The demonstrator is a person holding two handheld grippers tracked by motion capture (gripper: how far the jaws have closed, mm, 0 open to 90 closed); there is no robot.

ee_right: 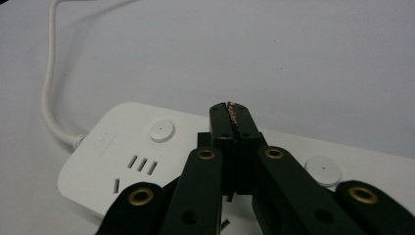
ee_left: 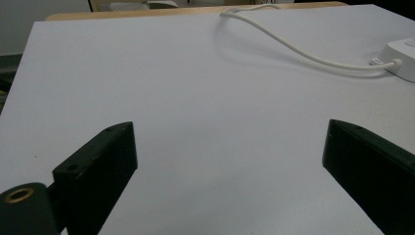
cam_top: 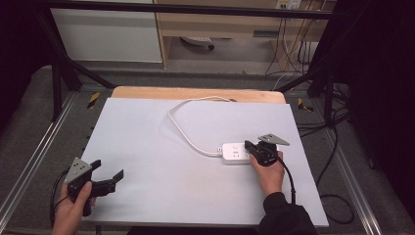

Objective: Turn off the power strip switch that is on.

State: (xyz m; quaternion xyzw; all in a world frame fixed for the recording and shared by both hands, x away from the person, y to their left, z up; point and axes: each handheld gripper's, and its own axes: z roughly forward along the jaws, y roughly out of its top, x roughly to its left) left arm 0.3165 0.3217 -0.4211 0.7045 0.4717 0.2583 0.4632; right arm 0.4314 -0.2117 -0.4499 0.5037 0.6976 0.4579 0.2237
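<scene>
White power strip (cam_top: 234,152) on my counter (cam_top: 147,161), directly under my right claw (cam_top: 251,146), jaws pressed together, empty. Left claw (cam_top: 108,172) gapes wide, empty, well apart.

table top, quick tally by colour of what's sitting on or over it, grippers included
White: 2, the white plastic power strip and its white round cable.
Black: 2, the left gripper with jaws apart and the right gripper with jaws together over the strip.
Total: 4
</scene>
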